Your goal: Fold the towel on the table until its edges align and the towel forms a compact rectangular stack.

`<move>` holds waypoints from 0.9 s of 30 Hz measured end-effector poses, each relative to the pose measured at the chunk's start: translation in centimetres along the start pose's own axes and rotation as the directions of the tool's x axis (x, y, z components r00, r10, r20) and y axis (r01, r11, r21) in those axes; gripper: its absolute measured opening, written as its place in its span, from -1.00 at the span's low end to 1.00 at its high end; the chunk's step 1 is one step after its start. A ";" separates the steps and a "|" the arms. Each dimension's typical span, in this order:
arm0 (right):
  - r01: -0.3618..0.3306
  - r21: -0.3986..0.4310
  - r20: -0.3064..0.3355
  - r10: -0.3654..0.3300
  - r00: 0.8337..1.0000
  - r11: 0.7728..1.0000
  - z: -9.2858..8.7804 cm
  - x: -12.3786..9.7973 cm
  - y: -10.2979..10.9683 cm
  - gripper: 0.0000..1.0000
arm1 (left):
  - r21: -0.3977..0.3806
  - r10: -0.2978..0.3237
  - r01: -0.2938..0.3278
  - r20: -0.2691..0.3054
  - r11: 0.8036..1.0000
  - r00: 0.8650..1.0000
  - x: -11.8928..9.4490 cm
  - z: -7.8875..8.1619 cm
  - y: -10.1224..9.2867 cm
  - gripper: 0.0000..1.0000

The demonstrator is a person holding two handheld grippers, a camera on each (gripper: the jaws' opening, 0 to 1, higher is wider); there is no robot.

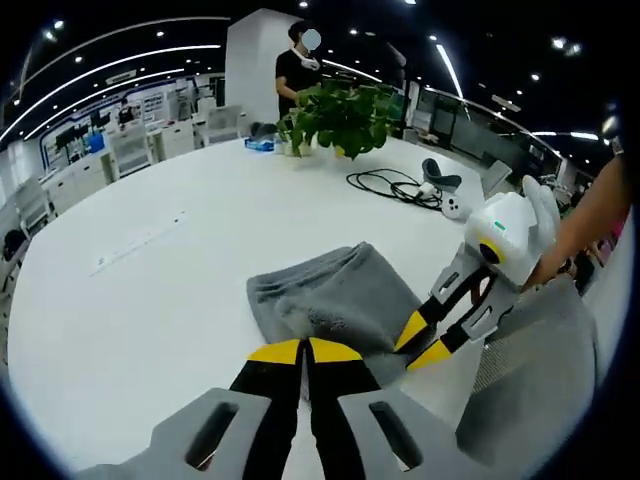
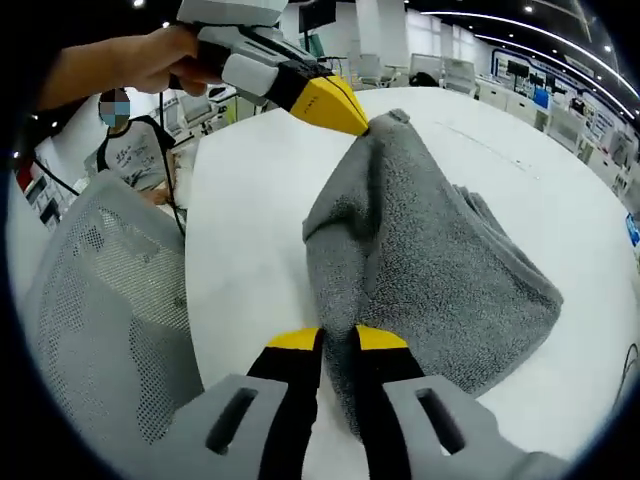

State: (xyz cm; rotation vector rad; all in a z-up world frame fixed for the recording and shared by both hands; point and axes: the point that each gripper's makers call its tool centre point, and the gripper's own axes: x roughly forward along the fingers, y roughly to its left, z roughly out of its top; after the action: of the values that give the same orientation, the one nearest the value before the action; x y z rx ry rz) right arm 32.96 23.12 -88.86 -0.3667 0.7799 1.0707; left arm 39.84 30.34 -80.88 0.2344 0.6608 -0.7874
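One grey towel (image 1: 340, 300) lies bunched on the white table (image 1: 150, 260), near the edge by the person. In the right gripper view the towel (image 2: 430, 260) is lifted into a tent shape, 2 corners held up.

Left gripper (image 1: 305, 350): jaws closed tight on a towel edge; in the right gripper view it (image 2: 345, 112) pinches the far top corner. Right gripper (image 2: 338, 340): jaws clamped on the near towel edge; in the left gripper view it (image 1: 420, 342) comes in from the right w/ yellow tips at the towel's side.

Also on the table: 1 potted plant (image 1: 340, 115), 1 black cable (image 1: 390, 185), 1 blue item (image 1: 260, 145). One mesh chair (image 2: 100, 300) beside the table. 2 people in bkgd: one (image 1: 298, 70) behind the plant, one (image 2: 135, 150) seated past the chair.
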 end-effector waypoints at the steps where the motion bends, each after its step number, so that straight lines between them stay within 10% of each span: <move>1: 0.005 0.003 0.010 -0.005 1.000 1.000 0.2 -0.2 -0.1 -0.74 | 0.004 0.004 -0.004 0.004 1.000 1.000 0.0 0.1 0.1 -0.94; 27: 0.083 -0.009 0.149 -0.081 0.986 0.996 7.3 -0.7 -7.2 -0.38 | 0.017 -0.058 0.059 -0.023 0.998 0.998 -1.1 -3.3 -1.8 -0.67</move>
State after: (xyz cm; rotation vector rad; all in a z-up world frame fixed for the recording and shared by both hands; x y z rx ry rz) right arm 42.00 23.94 -84.08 -0.3254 0.6194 1.0145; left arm 36.50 31.15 -82.69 0.2413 0.6846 -0.8481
